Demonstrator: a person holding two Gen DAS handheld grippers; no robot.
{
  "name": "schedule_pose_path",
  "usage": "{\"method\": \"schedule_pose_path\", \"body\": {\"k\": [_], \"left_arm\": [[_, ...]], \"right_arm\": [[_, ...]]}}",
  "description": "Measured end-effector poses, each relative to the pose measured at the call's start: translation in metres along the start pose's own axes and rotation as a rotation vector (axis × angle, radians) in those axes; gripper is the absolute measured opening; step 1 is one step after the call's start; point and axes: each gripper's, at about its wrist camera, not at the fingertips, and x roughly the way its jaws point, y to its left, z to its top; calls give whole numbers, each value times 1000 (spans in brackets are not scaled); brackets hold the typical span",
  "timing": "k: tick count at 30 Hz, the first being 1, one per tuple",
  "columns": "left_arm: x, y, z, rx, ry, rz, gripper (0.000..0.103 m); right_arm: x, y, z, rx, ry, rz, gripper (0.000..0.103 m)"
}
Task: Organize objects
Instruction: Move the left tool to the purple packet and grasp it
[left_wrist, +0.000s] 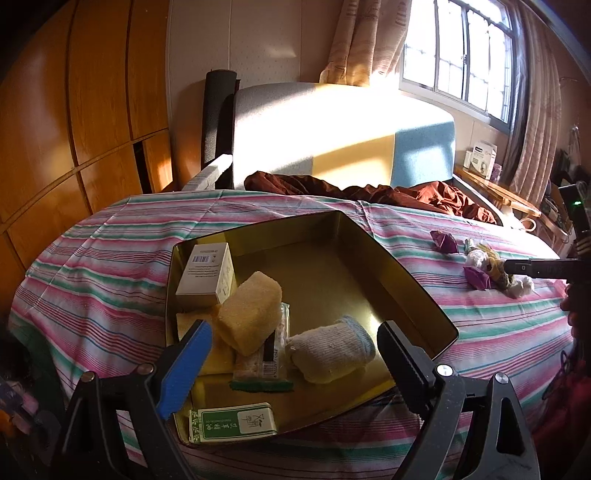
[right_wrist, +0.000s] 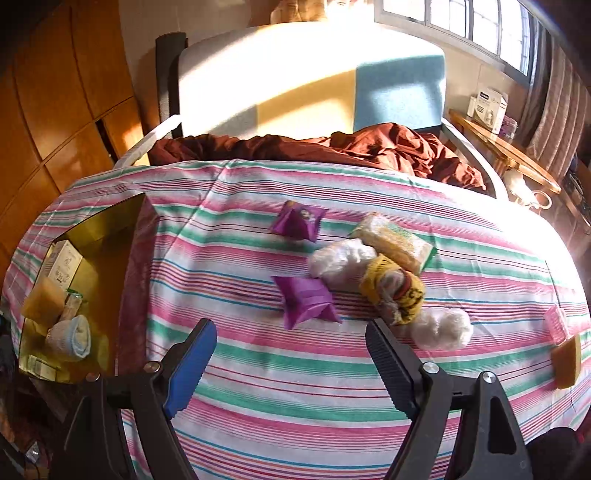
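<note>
A gold tin (left_wrist: 369, 236) lies on the striped cloth and holds a white box (left_wrist: 207, 273), a yellow sponge (left_wrist: 247, 317), a rolled sock (left_wrist: 328, 350), a snack packet (left_wrist: 258, 365) and a green-and-white box (left_wrist: 232, 422). My left gripper (left_wrist: 293, 332) hangs open over the tin's near part, nothing between its pads. My right gripper (right_wrist: 290, 328) is open above bare cloth, just short of a purple packet (right_wrist: 306, 301). Beyond lie a second purple packet (right_wrist: 299, 219), a yellow wafer pack (right_wrist: 393, 243), a yellow cloth bundle (right_wrist: 393, 291) and two white plastic bundles (right_wrist: 340, 260).
The tin (right_wrist: 92, 229) sits at the cloth's left side in the right wrist view. A pink item (right_wrist: 556, 323) and a yellow sponge (right_wrist: 567, 362) lie near the right edge. A rumpled brown blanket (right_wrist: 369, 147) and a padded headboard (right_wrist: 295, 74) stand behind.
</note>
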Motion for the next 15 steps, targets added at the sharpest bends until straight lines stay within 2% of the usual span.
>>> {"method": "schedule_pose_path", "body": {"k": [4, 9, 11, 15], "left_arm": [[5, -20, 5, 44, 8, -26, 91], [14, -52, 14, 104, 19, -67, 91], [18, -67, 17, 121, 25, -94, 91], [29, -99, 24, 145, 51, -164, 91]], "right_arm": [[9, -58, -4, 159, -4, -83, 84], [12, -120, -17, 480, 14, -56, 84], [10, -132, -21, 541, 11, -62, 84], [10, -144, -28, 617, 28, -19, 84]]}}
